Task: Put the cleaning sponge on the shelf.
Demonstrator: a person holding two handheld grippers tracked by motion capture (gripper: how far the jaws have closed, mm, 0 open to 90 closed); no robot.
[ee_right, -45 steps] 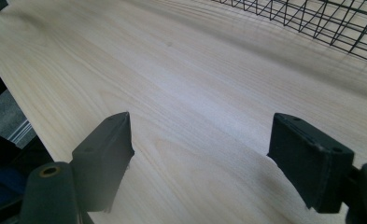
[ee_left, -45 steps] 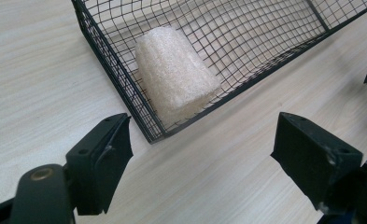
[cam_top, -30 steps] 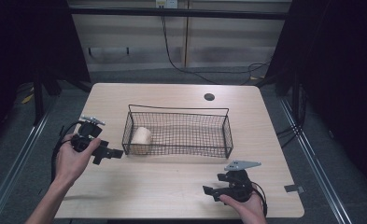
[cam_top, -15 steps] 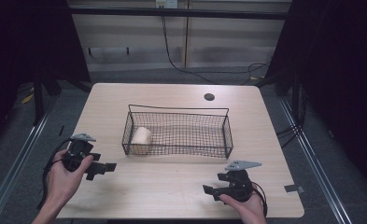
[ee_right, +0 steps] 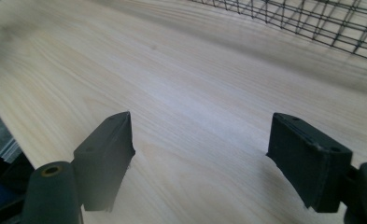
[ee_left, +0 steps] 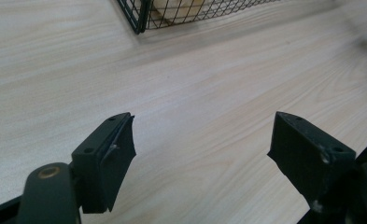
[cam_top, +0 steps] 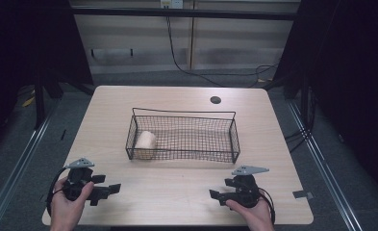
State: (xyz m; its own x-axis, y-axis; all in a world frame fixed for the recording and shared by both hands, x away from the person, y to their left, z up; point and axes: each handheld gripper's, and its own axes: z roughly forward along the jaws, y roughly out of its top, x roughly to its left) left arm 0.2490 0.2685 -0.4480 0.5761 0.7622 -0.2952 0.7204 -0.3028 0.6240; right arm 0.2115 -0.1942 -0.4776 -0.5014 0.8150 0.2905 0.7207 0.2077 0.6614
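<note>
Two grippers, left [cam_top: 110, 188] & right [cam_top: 216, 195], jaws apart, wire-mesh basket [cam_top: 184, 117], pale roll [cam_top: 145, 143], maybe bread

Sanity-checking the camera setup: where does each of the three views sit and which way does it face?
High view: fixed above the person's side, looking forward and down on the table; both hands show, with left gripper and right gripper.
Left gripper view: rides the left gripper, low over the tabletop, facing the wire basket corner; its open jaws show.
Right gripper view: rides the right gripper, facing the basket's mesh side; its open jaws show.
Shared: all three show the basket; the high and left gripper views show the pale roll inside.
</note>
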